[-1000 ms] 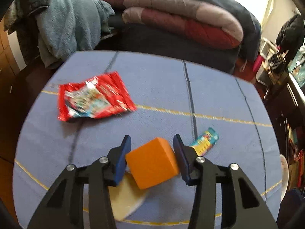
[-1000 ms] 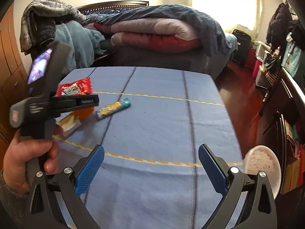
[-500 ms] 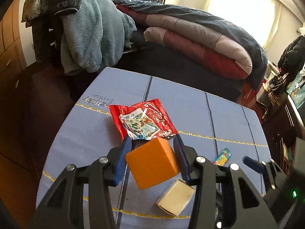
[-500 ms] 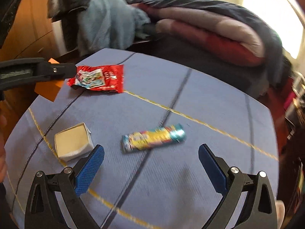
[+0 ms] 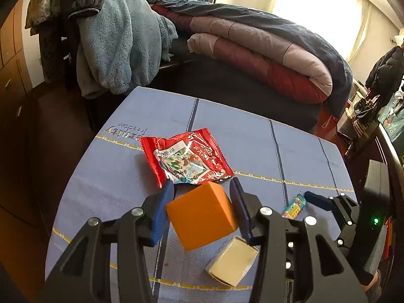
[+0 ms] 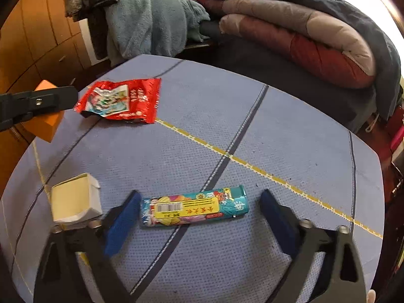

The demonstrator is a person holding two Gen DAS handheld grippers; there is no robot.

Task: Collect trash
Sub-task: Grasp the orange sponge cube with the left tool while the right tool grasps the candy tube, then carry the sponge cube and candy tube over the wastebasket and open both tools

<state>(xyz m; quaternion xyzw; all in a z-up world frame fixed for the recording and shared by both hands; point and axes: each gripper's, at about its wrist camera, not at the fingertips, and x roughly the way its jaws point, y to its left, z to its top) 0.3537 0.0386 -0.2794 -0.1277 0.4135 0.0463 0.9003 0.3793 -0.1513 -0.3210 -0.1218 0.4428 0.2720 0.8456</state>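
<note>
Left gripper [image 5: 202, 197] carries an orange box [image 5: 202, 218] while the right gripper [image 6: 199, 210] comes down around a candy tube [image 6: 194, 208].

The left pads clamp the box by two opposite faces and hold it clear above the blue tablecloth [image 6: 252, 131] — probably kept aloft so the other hand can gather more. The right jaws are closing with the tube lying lengthwise between them, one end close to the left pad, neither pad pressing yet. A red snack wrapper [image 6: 121, 101] and a small cream carton [image 6: 73, 199] lie on the cloth — likely later pickups.
</note>
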